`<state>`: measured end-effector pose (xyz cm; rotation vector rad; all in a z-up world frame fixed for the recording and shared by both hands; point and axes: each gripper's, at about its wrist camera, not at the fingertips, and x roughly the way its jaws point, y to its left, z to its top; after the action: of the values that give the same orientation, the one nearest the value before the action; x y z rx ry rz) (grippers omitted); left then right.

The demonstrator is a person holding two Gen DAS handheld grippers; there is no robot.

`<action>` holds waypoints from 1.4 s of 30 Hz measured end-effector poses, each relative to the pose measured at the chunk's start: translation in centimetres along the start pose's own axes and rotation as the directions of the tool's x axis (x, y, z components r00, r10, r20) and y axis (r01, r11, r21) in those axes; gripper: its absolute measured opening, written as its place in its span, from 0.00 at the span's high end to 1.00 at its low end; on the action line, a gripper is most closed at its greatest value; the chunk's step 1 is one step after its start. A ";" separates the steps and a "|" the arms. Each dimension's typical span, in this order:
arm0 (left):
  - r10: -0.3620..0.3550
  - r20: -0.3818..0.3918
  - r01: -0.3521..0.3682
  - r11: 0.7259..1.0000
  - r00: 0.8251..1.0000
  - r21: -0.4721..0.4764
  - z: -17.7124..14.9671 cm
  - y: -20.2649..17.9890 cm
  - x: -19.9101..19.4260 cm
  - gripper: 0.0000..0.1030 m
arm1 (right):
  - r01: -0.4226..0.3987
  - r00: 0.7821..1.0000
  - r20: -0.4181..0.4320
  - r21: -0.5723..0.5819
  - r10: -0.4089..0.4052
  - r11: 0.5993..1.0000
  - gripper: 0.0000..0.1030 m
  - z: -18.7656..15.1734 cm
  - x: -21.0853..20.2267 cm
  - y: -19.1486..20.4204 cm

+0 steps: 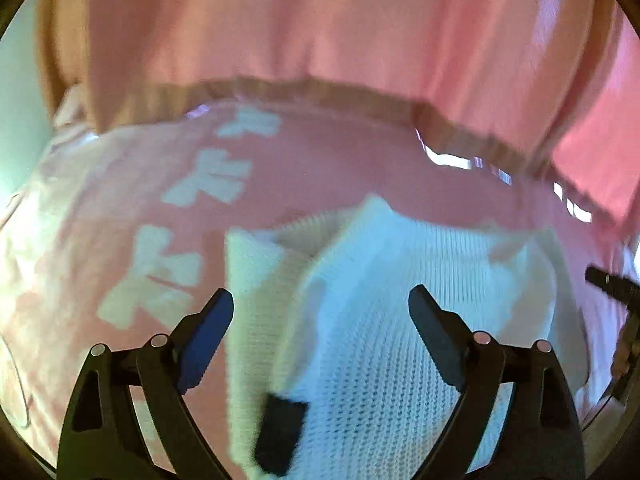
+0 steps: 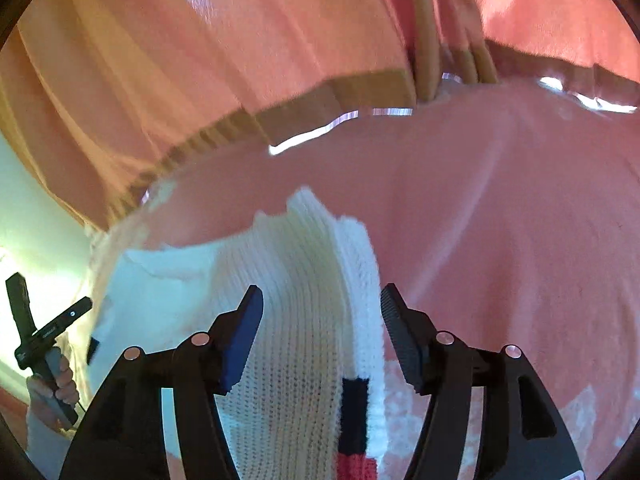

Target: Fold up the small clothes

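Now your left gripper (image 1: 320, 304) and right gripper (image 2: 322, 304) both hover spread wide, gripping nothing, over the white knit sweater (image 1: 380, 320) bunched on the pink bedspread (image 1: 100, 200), probably lining up a fold.

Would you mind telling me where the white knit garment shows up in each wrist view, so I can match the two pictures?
Left wrist view: the white knit garment fills the lower centre, between the open fingers of the left gripper.
Right wrist view: the white knit garment lies lower centre-left, running between the open fingers of the right gripper.
Shared landmark: the pink cloth under it, and the garment's dark stripe.
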<state>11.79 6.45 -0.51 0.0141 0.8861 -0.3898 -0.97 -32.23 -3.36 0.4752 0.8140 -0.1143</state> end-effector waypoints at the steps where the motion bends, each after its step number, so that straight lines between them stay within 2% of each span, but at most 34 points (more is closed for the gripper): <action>1: 0.002 -0.006 -0.002 1.000 1.000 0.024 0.2 -0.8 0.8 0.16 | 0.009 1.000 -0.013 -0.009 -0.009 1.000 0.41 -0.2 0.6 0.3; 2: 0.020 -0.011 -0.020 0.999 1.000 0.044 0.2 -1.4 1.4 0.19 | 0.020 1.000 -0.023 -0.022 -0.021 1.000 0.41 -0.3 1.1 0.5; 3: 0.030 -0.024 -0.028 0.997 0.999 0.070 0.3 -2.0 2.2 0.37 | 0.030 0.999 -0.028 -0.033 -0.031 0.999 0.41 -0.3 1.4 0.6; 4: 0.040 -0.057 -0.034 0.995 0.998 0.097 0.3 -2.4 3.3 0.68 | 0.044 0.998 -0.034 -0.047 -0.045 0.998 0.41 -0.2 1.9 0.6; 5: 0.051 -0.098 -0.041 0.994 0.994 0.106 0.3 -2.5 4.3 0.87 | 0.055 0.998 -0.040 -0.052 -0.057 0.997 0.41 -0.2 2.3 0.6; 6: 0.072 -0.124 -0.061 0.994 0.990 0.091 0.3 -2.3 5.0 0.94 | 0.062 0.997 -0.047 -0.054 -0.064 0.997 0.47 -0.1 2.8 0.6; 7: 0.087 -0.104 -0.081 0.995 0.991 0.061 0.6 -1.8 4.7 0.94 | 0.067 0.996 -0.054 -0.058 -0.071 0.996 0.59 0.1 3.3 0.6; 8: 0.100 -0.067 -0.098 0.994 0.993 0.039 1.1 -1.3 3.9 0.94 | 0.061 0.997 -0.044 -0.058 -0.064 0.996 0.86 0.3 3.2 0.6; 9: 0.112 -0.025 -0.112 0.994 0.993 -0.005 1.9 -0.3 2.7 0.94 | 0.047 0.998 -0.031 -0.053 -0.049 0.997 0.88 0.4 2.9 0.7; 10: 0.117 -0.017 -0.118 0.992 0.993 -0.037 2.3 0.7 2.3 0.94 | 0.022 1.000 0.000 -0.043 -0.022 0.999 0.88 0.6 2.3 0.7; 11: 0.143 -0.033 -0.145 0.986 0.989 -0.081 2.5 2.1 2.5 0.94 | 0.015 1.000 0.021 -0.034 -0.015 0.999 0.85 0.6 2.0 0.6; 12: 0.183 -0.075 -0.190 0.976 0.980 -0.102 2.3 3.3 3.4 0.94 | 0.023 0.999 0.025 -0.032 -0.022 0.999 0.77 0.7 1.9 0.5; 14: 0.162 -0.144 -0.183 0.972 0.976 -0.150 1.7 4.7 4.7 0.93 | 0.028 0.999 0.016 -0.015 -0.028 0.999 0.72 0.7 2.2 0.7; 15: 0.134 -0.136 -0.159 0.969 0.981 -0.187 1.6 5.0 4.4 0.91 | 0.009 1.000 0.022 -0.012 -0.008 1.000 0.71 0.6 2.0 1.0; 16: 0.108 -0.097 -0.125 0.972 0.989 -0.198 1.9 4.6 3.2 0.89 | -0.028 0.999 0.025 -0.036 0.029 0.999 0.70 0.5 1.7 1.9; 17: 0.087 -0.058 -0.097 0.978 0.994 -0.185 2.3 4.0 2.0 0.88 | -0.052 0.998 0.032 -0.074 0.054 0.996 0.58 0.4 1.4 3.0; 18: 0.087 -0.016 -0.088 0.983 0.996 -0.160 2.8 3.2 0.7 0.74 | -0.060 0.997 0.044 -0.114 0.066 0.992 0.44 0.2 1.3 4.1; 19: 0.096 0.023 -0.092 0.985 0.995 -0.143 3.1 2.5 -0.4 0.52 | -0.053 0.996 0.060 -0.173 0.064 0.984 0.41 -0.2 1.2 5.6; 21: 0.093 0.079 -0.082 0.987 0.993 -0.139 3.4 1.6 -1.6 0.28 | -0.008 0.998 0.065 -0.271 0.026 0.962 0.41 -0.7 1.8 7.9; 22: 0.073 0.098 -0.059 0.989 0.993 -0.135 3.4 1.0 -2.1 0.26 | 0.046 0.997 0.079 -0.308 -0.023 0.950 0.41 -0.8 2.2 8.7; 24: 0.057 0.091 -0.048 0.994 0.994 -0.101 3.5 0.2 -1.8 0.26 | 0.156 0.985 0.114 -0.313 -0.126 0.937 0.41 -0.4 2.8 8.6; 25: 0.069 0.069 -0.065 0.996 0.995 -0.062 3.2 -0.5 -1.0 0.26 | 0.177 0.982 0.113 -0.292 -0.150 0.940 0.41 -0.1 2.9 8.1; 28: 0.117 -0.012 -0.117 0.993 0.993 -0.001 2.7 -1.4 2.0 0.27 | 0.207 0.978 0.046 -0.199 -0.202 0.958 0.41 0.7 4.0 5.1; 30: 0.166 -0.049 -0.165 0.986 0.985 0.023 2.1 -1.5 3.7 0.29 | 0.176 0.984 -0.008 -0.175 -0.180 0.969 0.41 0.8 4.9 4.0; 32: 0.222 -0.081 -0.220 0.975 0.972 0.029 1.8 -1.2 5.1 0.43 | 0.147 0.987 -0.028 -0.196 -0.156 0.970 0.41 0.9 5.7 4.2; 33: 0.214 -0.103 -0.213 0.977 0.971 0.018 1.8 -0.9 5.7 0.59 | 0.145 0.988 -0.027 -0.213 -0.154 0.966 0.42 0.9 6.1 4.5; 34: 0.204 -0.125 -0.206 0.978 0.971 -0.007 2.0 -0.4 6.3 0.75 | 0.140 0.988 -0.025 -0.235 -0.150 0.962 0.49 1.0 6.6 4.9; 35: 0.203 -0.127 -0.207 0.978 0.971 -0.021 2.0 -0.1 6.5 0.80 | 0.129 0.990 -0.030 -0.245 -0.141 0.961 0.81 1.0 7.1 5.0; 36: 0.193 -0.124 -0.200 0.979 0.973 -0.040 2.3 0.2 6.6 0.89 | 0.110 0.991 -0.047 -0.243 -0.125 0.964 0.93 1.3 7.6 5.0; 38: 0.177 -0.097 -0.184 0.981 0.979 -0.069 3.1 0.3 5.9 0.90 | 0.087 0.996 -0.010 -0.214 -0.092 0.973 0.93 1.7 6.4 4.8; 40: 0.164 -0.056 -0.169 0.982 0.985 -0.085 4.0 0.3 4.9 0.90 | 0.051 0.996 0.082 -0.167 -0.037 0.985 0.93 2.7 3.4 4.4; 41: 0.177 -0.056 -0.182 0.980 0.983 -0.084 4.3 0.4 5.1 0.90 | 0.049 0.993 0.110 -0.130 -0.035 0.990 0.93 3.2 2.8 3.6; 42: 0.196 -0.073 -0.202 0.976 0.978 -0.085 4.4 0.6 5.8 0.90 | 0.073 0.994 0.092 -0.090 -0.065 0.993 0.93 3.4 3.3 2.2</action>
<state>18.58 4.33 -2.20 0.0308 0.9560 -0.1615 4.24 -31.51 -2.93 0.3514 0.7450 -0.1598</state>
